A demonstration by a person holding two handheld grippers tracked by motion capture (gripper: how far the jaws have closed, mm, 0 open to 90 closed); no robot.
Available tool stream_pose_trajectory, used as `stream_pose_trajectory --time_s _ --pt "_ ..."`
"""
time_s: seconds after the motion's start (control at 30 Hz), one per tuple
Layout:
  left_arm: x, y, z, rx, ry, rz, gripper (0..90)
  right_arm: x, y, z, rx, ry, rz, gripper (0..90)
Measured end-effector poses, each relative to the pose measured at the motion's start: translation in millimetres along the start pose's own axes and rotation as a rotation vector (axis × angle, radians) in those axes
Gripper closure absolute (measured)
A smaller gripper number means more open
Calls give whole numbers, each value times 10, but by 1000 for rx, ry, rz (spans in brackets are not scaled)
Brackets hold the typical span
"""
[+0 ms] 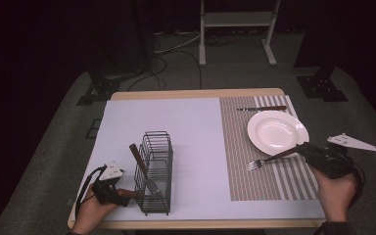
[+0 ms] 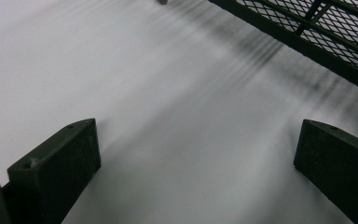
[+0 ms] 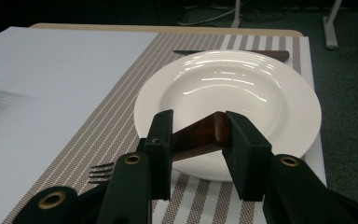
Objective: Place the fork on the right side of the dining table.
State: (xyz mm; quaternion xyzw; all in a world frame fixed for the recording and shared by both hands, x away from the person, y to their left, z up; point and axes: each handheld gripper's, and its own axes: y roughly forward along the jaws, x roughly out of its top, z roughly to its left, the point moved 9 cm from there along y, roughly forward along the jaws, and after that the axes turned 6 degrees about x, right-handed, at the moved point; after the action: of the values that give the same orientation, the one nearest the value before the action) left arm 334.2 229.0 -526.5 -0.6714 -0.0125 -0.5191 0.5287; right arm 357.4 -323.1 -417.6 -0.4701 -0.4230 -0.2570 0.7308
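A fork with a brown wooden handle [image 3: 200, 135] is clamped in my right gripper [image 3: 198, 125], shut on the handle at the plate's near rim. Its tines [image 1: 252, 165] hover over or rest on the striped placemat [image 1: 254, 181]; I cannot tell which. The white plate [image 1: 276, 131] lies on the mat, with a brown-handled knife [image 1: 262, 108] beyond it. At the front left stands a black wire basket [image 1: 155, 169] with a brown-handled utensil [image 1: 138, 157] leaning inside. My left gripper [image 1: 127, 195] is low beside the basket's left end, its jaws wide open over the white sheet [image 2: 168, 93] with nothing between them.
The basket's mesh wall [image 2: 335, 32] runs across the upper right of the left gripper view. The white sheet [image 1: 191, 132] covers the table's left and middle. Beyond the table are a dark floor, cables and a white stand [image 1: 235, 29].
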Motion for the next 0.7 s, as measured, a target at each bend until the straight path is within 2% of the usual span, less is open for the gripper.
stream_pose_trajectory --time_s 0.7 --pt "0 0 -1 0 -1 0 0 -284 49 -188 -18 77 74 566"
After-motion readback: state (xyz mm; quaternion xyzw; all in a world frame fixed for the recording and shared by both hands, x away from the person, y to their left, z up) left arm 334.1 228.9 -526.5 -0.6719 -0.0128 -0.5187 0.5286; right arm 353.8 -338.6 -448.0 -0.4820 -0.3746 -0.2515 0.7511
